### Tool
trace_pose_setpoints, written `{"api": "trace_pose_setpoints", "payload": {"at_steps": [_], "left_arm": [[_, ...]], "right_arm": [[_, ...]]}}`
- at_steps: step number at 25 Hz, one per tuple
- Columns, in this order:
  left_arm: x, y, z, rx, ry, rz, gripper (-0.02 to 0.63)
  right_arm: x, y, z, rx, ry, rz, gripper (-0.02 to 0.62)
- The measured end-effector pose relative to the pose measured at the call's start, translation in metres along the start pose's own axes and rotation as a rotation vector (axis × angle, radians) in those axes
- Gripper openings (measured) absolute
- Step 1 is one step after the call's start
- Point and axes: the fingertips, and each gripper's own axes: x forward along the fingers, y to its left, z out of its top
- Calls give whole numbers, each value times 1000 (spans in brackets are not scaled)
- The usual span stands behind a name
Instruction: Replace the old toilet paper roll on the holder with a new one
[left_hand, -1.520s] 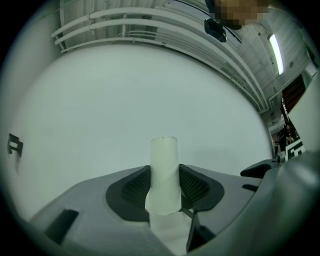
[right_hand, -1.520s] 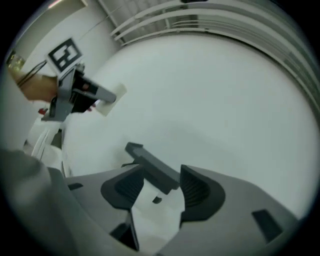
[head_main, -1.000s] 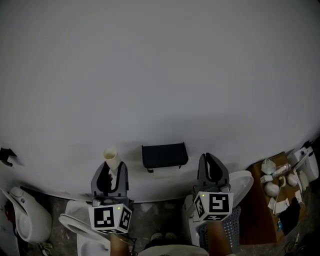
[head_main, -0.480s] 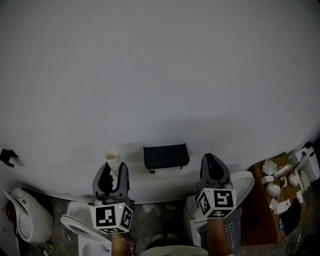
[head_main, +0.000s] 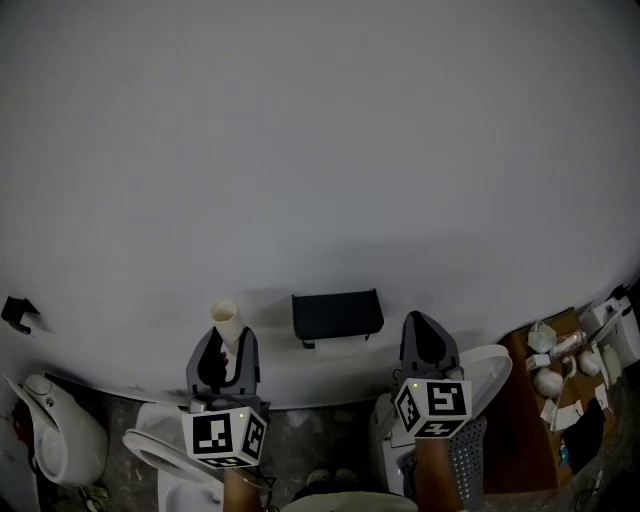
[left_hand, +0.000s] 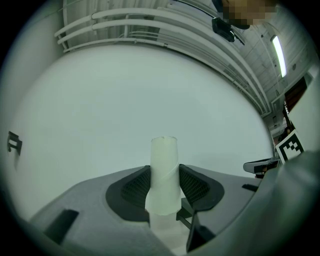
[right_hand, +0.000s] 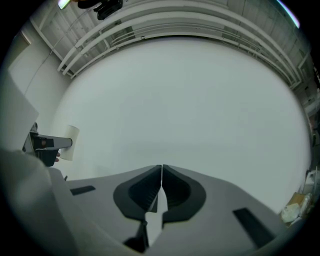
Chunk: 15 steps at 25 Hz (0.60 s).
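My left hand-held gripper (left_hand: 164, 184) has hold of the cardboard tube (left_hand: 164, 167) from the old roll. Its jaws stand partly apart, pressing the tube from both sides, and the tube stands upright, poking out above the jaw tips. In the head view the tube sits to the left of the black holder (head_main: 337, 314) on the white wall (head_main: 320, 150), apart from it. A pale strip shows just under the holder, and I cannot tell what it is. My right hand-held gripper (right_hand: 161, 172) has just been closing, and its jaws now meet flat with nothing between them. It points at the bare wall to the right of the holder. Below my left hand lies a white toilet seat (head_main: 140, 447), and at the far right a wooden surface (head_main: 515, 400) carries small white things
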Motion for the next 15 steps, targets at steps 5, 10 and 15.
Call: {"api": "trace_pose_setpoints", "payload": {"at_steps": [5,10,15], "left_arm": [[3,1,-1,0,2,-2,181],[4,3,-1,4,5,-3,181],[7,-1,-4,8,10,-7,181]], "right_arm": [[5,3,-4,-4,16,7,-5],[6,5,-5,-11,22,10,-5],[9,0,-9,-3,34,6,-5]]}}
